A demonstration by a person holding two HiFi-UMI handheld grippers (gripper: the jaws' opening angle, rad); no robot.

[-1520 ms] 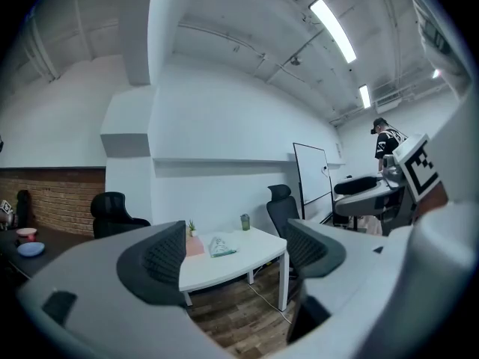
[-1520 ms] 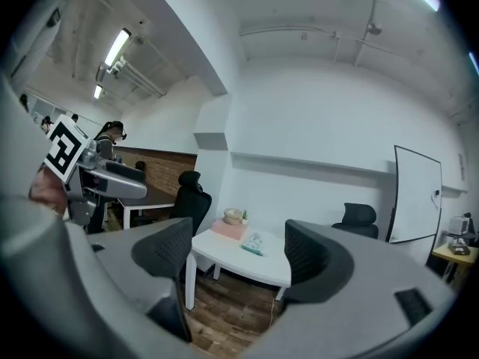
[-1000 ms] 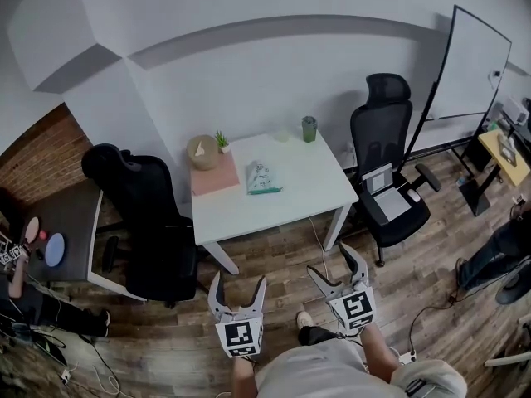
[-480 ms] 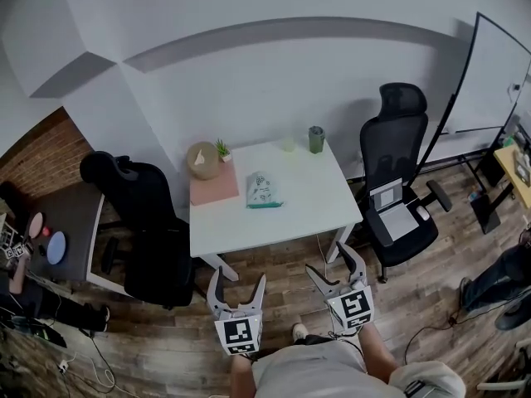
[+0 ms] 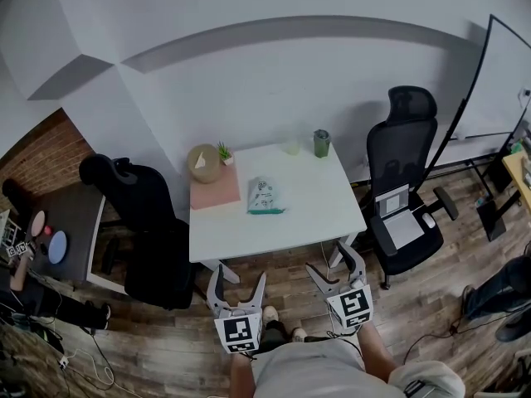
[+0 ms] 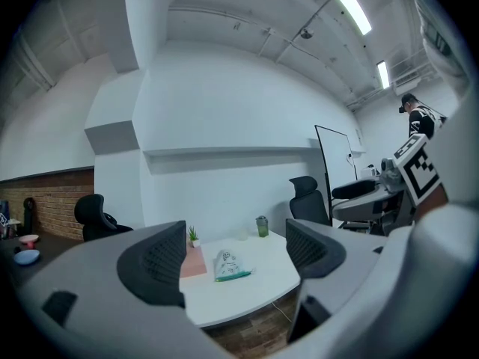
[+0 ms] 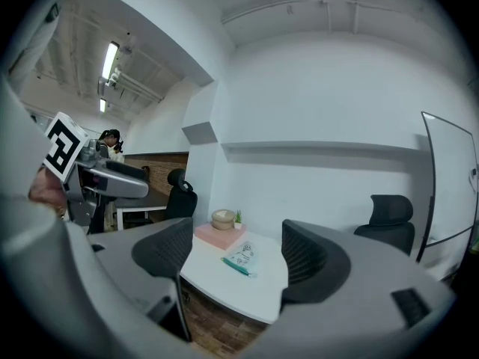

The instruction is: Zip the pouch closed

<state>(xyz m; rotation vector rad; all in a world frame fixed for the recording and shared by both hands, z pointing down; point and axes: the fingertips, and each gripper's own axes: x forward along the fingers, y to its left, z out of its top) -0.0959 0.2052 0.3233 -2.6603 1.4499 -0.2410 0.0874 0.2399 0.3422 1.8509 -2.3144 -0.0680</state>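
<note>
The left gripper (image 5: 238, 287) is empty, with its 2 fingers spread apart above the wooden floor (image 5: 166, 347). The white pouch with a green zipper edge (image 5: 265, 196) lies flat in the middle of the white square counter (image 5: 319, 214), just right of a flat pink pad (image 5: 215, 186). The right gripper (image 5: 333, 265) is also empty, fingers spread. Compared with 1 second before, the counter is nearer to both grippers. I judge that the approach is going on and the zipping is not yet begun.

light: bright ceiling tubes (image 6: 348, 6) | edges: fisheye-warped, dark vignette | jaws: blurred
</note>
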